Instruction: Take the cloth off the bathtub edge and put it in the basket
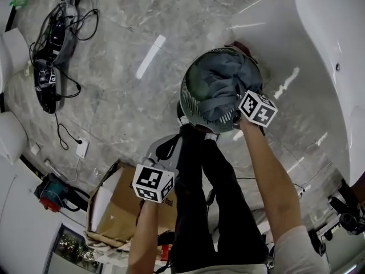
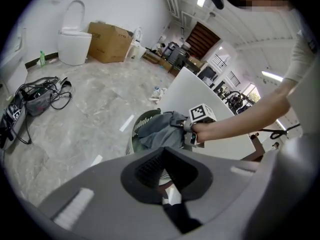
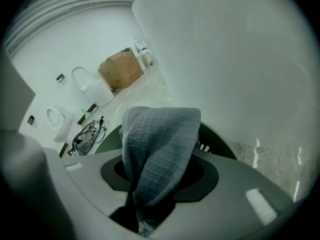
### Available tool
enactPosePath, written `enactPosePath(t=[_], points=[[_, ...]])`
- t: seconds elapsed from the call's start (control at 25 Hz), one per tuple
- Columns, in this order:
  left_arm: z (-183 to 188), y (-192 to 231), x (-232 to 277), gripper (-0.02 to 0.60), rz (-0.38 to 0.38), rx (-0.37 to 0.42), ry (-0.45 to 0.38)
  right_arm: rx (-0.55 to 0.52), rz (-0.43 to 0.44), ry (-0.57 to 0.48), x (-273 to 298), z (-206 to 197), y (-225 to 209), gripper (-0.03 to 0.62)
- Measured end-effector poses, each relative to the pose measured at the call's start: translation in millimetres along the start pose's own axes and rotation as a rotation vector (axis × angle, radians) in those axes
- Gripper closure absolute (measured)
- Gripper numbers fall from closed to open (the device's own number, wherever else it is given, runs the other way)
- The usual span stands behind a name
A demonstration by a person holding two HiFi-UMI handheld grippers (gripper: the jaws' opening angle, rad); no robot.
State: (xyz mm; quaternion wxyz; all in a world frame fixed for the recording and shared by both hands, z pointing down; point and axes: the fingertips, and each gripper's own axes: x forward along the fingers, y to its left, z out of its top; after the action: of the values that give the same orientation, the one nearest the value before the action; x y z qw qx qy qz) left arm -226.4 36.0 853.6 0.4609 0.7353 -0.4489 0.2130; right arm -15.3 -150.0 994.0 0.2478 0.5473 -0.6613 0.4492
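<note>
Marble floor (image 1: 114,96) beside a white tub (image 1: 331,44). The right arm reaches forward with the right gripper (image 1: 231,112) tipped down over the green basket (image 1: 188,96). Its jaws pinch the grey waffle cloth (image 3: 160,149), bunched over the basket's mouth. The left gripper (image 1: 164,152) hangs by the legs, jaws slightly apart, empty.

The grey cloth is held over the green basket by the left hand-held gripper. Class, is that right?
No: the side is wrong. The grey cloth is held over the green basket by the right hand-held gripper, as the right gripper view shows, with the cloth pinched between its jaws. The left hand-held gripper holds nothing.
</note>
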Motion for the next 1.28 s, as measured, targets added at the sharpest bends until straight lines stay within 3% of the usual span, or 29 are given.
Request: enactPosePath(t=[0.24, 0.4, 0.6, 0.72, 0.92, 1.28], points=[[3.0, 1.6, -1.5, 0.523, 0.007, -0.005, -0.015, -0.222, 0.051, 0.176, 12.9, -51.0, 16.7, 0.418], [-11.6, 2.9, 1.3, 0.523, -0.001, 0.041, 0.028, -0.339, 0.071, 0.257, 18.3, -84.8, 27.6, 0.416], [-27.0, 23.9, 9.0, 0.523, 0.008, 0.046, 0.044, -0.414, 0.104, 0.278, 38.4, -101.8, 53.5, 0.416], [-32.4, 33.4, 8.5, 0.523, 0.019, 0.027, 0.045, -0.471, 0.089, 0.284, 42.8, -102.5, 60.9, 0.364], [-23.0, 25.5, 4.2, 0.523, 0.011, 0.048, 0.036, -0.472, 0.043, 0.292, 30.4, -92.5, 50.5, 0.353], [30.4, -13.7, -1.2, 0.523, -0.013, 0.127, -0.011, -0.442, 0.081, 0.260, -30.8, -58.3, 52.0, 0.352]])
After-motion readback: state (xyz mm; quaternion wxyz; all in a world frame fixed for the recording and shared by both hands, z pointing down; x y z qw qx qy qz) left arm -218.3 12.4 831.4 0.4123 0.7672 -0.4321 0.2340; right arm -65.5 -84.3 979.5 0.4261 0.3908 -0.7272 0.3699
